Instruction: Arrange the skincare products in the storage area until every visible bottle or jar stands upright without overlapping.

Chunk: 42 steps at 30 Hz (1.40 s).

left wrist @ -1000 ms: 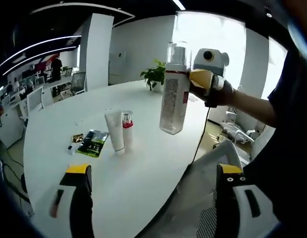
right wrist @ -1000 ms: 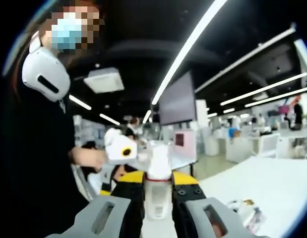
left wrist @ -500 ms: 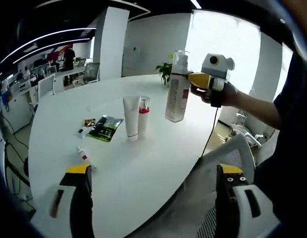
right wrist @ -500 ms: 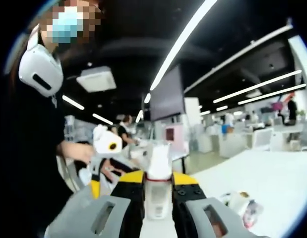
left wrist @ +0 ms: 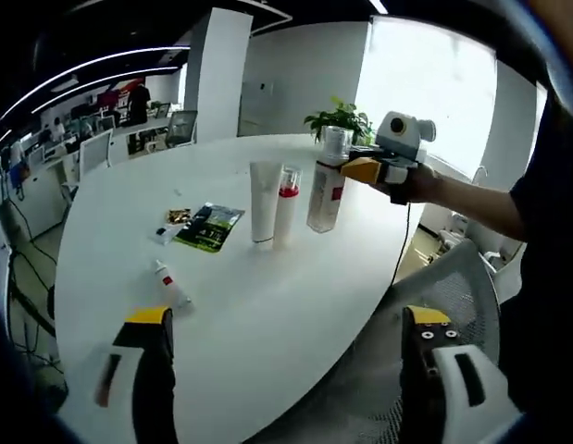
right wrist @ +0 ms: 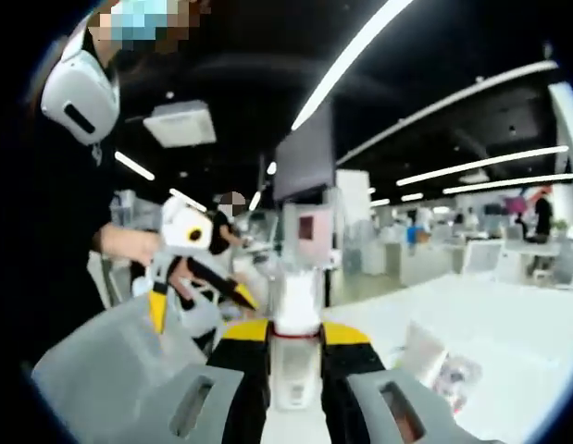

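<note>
Your right gripper (right wrist: 295, 370) clamps the clear bottle (left wrist: 326, 190) by its neck, just beside the white tube (left wrist: 265, 202) on the table (left wrist: 267, 305). Your left gripper (left wrist: 286, 370) gapes wide, holding nothing; its fingertips are cut off below.

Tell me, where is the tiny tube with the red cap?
In the left gripper view, the tiny tube lies flat on the white table, left of centre, near the green packet.

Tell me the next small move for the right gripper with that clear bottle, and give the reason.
Probably ease the clear bottle straight down and open the right gripper. It hangs upright just beside the red-collared bottle and white tube, near the table, with a gap between them.
</note>
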Tool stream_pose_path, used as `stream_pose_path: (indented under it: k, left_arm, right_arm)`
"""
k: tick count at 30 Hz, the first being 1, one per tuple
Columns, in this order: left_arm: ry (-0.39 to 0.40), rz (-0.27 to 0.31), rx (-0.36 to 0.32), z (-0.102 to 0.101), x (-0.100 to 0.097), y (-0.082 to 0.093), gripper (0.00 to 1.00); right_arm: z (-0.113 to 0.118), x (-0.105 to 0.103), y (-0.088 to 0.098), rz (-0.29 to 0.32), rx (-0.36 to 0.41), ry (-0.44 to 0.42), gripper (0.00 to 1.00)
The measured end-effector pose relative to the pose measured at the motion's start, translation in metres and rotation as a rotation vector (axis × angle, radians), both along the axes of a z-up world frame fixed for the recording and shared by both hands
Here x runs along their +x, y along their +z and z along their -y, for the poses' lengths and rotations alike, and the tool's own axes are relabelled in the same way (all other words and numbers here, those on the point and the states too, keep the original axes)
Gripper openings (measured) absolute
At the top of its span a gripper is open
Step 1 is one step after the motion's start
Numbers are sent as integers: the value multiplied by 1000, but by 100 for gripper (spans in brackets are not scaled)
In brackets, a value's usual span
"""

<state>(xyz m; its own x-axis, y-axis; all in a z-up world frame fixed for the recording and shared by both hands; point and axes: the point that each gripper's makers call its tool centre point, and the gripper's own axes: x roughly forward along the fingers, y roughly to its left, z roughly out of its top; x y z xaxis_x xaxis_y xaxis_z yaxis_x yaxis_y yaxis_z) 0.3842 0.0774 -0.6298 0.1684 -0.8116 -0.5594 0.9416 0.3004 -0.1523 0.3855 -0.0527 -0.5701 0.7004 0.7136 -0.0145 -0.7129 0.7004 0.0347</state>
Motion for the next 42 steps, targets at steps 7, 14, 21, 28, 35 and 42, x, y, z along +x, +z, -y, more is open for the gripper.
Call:
stream_pose_path:
  k: [7, 14, 21, 28, 35, 42]
  left_arm:
    - [25, 4, 17, -9, 4, -19, 95]
    - [56, 11, 32, -12, 0, -31, 95]
    - [31, 2, 66, -8, -5, -46, 95]
    - [31, -65, 23, 3, -5, -55, 95]
    - [35, -59, 37, -1, 0, -65, 95]
    - [35, -48, 47, -5, 2, -69, 94]
  right_arm:
    - [5, 8, -20, 18, 17, -13, 12]
    - [14, 19, -38, 32, -17, -27, 12]
    - [21, 26, -60, 41, -42, -16, 12]
    - [32, 32, -91, 13, -57, -26, 12]
    - [35, 37, -110, 5, -65, -24, 12]
    - [34, 42, -126, 8, -54, -27, 12]
